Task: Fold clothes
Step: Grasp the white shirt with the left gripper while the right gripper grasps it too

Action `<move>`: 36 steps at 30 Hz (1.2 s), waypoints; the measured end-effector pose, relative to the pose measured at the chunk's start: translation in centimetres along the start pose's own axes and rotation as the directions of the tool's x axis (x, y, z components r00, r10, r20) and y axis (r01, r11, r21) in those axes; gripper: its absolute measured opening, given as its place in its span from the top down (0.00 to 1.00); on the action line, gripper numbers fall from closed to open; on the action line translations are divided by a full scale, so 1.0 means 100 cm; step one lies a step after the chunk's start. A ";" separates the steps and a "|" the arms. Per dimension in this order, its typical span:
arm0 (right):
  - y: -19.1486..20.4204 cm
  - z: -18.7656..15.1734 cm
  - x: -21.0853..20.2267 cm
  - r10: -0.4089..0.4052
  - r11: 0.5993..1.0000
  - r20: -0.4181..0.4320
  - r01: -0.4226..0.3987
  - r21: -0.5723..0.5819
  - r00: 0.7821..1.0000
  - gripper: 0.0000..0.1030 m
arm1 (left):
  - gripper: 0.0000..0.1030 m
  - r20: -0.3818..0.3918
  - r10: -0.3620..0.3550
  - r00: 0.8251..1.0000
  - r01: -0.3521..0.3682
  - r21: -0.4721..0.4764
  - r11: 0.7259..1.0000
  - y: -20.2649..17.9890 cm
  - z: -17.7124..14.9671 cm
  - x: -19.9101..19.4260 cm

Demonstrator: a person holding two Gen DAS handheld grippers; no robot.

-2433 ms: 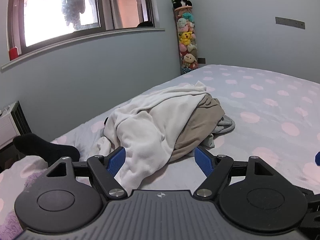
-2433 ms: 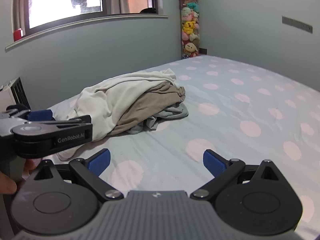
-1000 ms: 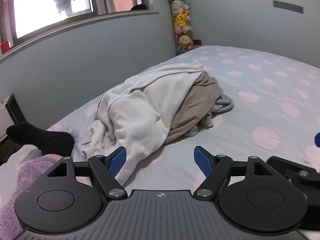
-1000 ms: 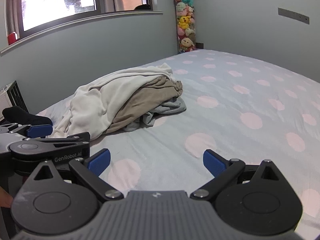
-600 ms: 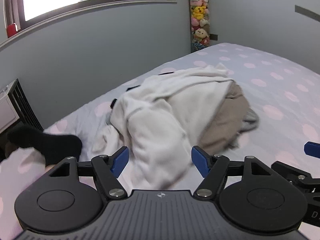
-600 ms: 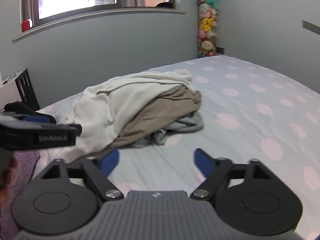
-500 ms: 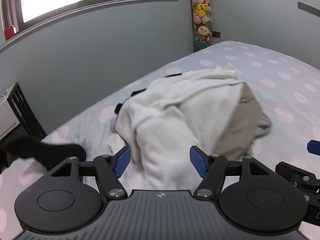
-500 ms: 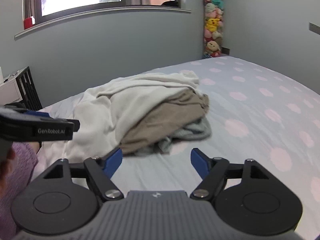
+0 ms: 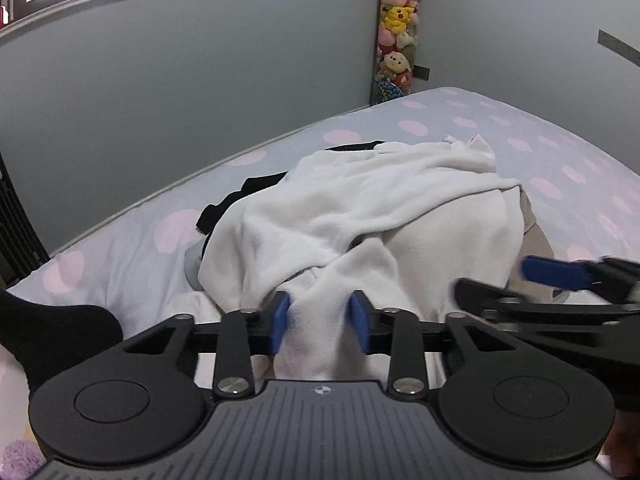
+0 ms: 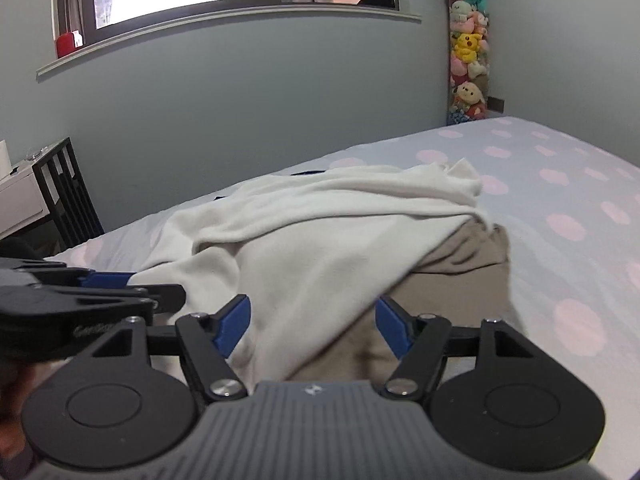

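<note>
A heap of clothes lies on the bed: a white garment (image 9: 360, 208) (image 10: 320, 240) on top, a tan garment (image 10: 460, 256) (image 9: 536, 232) under its right side, and a black garment (image 9: 228, 204) poking out at the far left. My left gripper (image 9: 320, 320) is at the heap's near edge, its jaws closing with a raised fold of the white garment pinched between the blue pads. My right gripper (image 10: 314, 326) is just to its right, jaws wide and closing slowly. White and tan cloth lie between its pads, untouched by them.
The bed sheet (image 9: 120, 248) is pale with pink dots. A foot in a black sock (image 9: 48, 332) rests at the bed's left edge. A tall tube of plush toys (image 10: 468, 48) stands in the corner, and a black rack (image 10: 68, 200) by the wall at left.
Both grippers have moved forward to the heap. The left jaws have narrowed onto a fold of the white garment; the right jaws have narrowed a little.
</note>
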State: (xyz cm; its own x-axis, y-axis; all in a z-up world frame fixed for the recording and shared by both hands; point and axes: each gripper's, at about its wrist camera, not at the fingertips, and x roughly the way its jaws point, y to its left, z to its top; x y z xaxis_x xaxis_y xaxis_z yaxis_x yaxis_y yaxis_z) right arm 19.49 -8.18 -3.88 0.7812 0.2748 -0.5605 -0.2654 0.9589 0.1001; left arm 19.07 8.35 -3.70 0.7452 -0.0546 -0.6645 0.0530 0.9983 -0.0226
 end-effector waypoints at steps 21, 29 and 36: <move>0.008 0.015 -0.163 -0.143 0.985 0.224 0.160 -0.060 0.964 1.00 | 0.94 0.153 -0.286 0.946 0.289 0.001 0.957 -0.046 -0.025 -0.122; 0.006 -0.025 -0.216 -0.088 0.996 0.099 0.088 0.005 0.991 0.95 | 1.00 0.096 -0.310 0.946 0.314 -0.024 0.949 -0.052 -0.058 -0.145; 0.012 -0.038 -0.215 -0.065 0.998 0.032 0.064 0.026 0.997 0.63 | 0.89 0.099 -0.209 0.973 0.209 0.011 0.978 -0.037 -0.048 -0.145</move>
State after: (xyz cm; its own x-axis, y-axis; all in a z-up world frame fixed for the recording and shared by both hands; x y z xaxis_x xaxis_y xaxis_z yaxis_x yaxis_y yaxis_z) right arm 0.20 -13.17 5.17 0.8147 0.2139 -0.5390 -0.1998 0.9761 0.0853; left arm 4.88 5.54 2.47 0.7796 -0.2635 -0.5681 0.2145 0.9647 -0.1530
